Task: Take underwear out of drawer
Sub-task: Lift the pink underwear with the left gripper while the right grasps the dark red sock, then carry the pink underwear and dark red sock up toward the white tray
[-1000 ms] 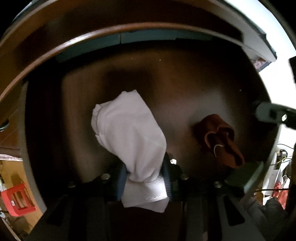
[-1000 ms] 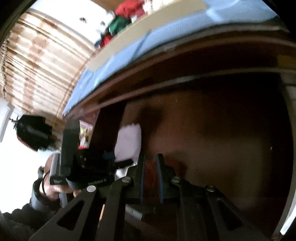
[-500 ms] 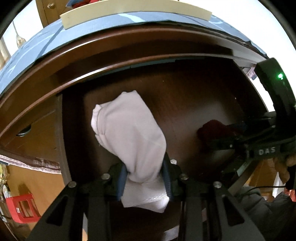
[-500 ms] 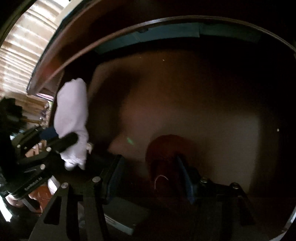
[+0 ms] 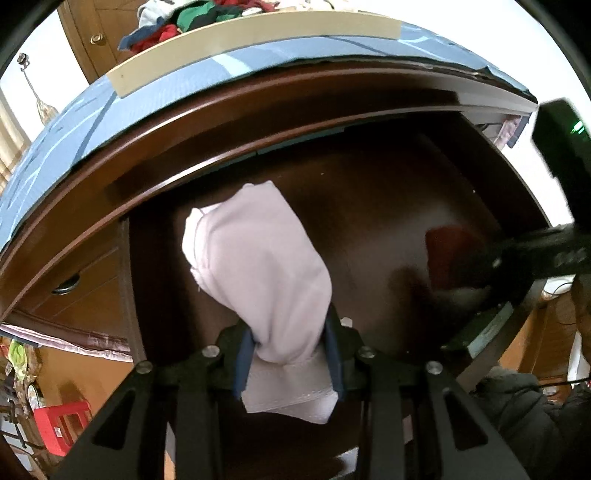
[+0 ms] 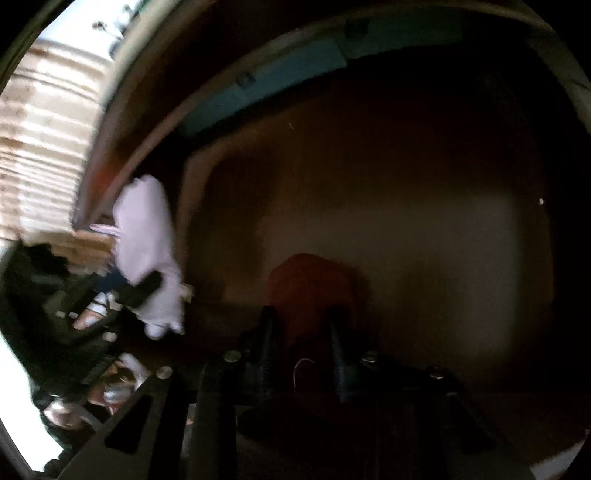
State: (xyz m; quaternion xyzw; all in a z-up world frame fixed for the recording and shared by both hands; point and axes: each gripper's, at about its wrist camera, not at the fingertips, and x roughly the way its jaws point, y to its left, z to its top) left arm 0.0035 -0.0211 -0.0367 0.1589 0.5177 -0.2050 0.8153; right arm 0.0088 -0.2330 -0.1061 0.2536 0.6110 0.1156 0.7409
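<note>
Two garments are seen at the open dark wooden drawer (image 5: pixel 388 206). At the left, a folded white underwear (image 5: pixel 258 273) is clamped between the blue pads of the left gripper (image 5: pixel 290 360), its hemmed end hanging out below the fingers and its bulk raised above the drawer's bare bottom, near the left wall. In the right wrist view the same white piece (image 6: pixel 147 251) is seen at the left edge, held up beside the drawer's side. Further right, a dark red underwear (image 6: pixel 310 291) lies on the drawer bottom, and the right gripper (image 6: pixel 301 350) is set around it; its jaws have just been closing, with the red cloth between the narrowed fingers and apparently pinched, though blur leaves the contact uncertain. Above the drawer, the blue-covered counter (image 5: pixel 155 107) is seen, with a heap of coloured clothes (image 5: pixel 192 18) on it.
</note>
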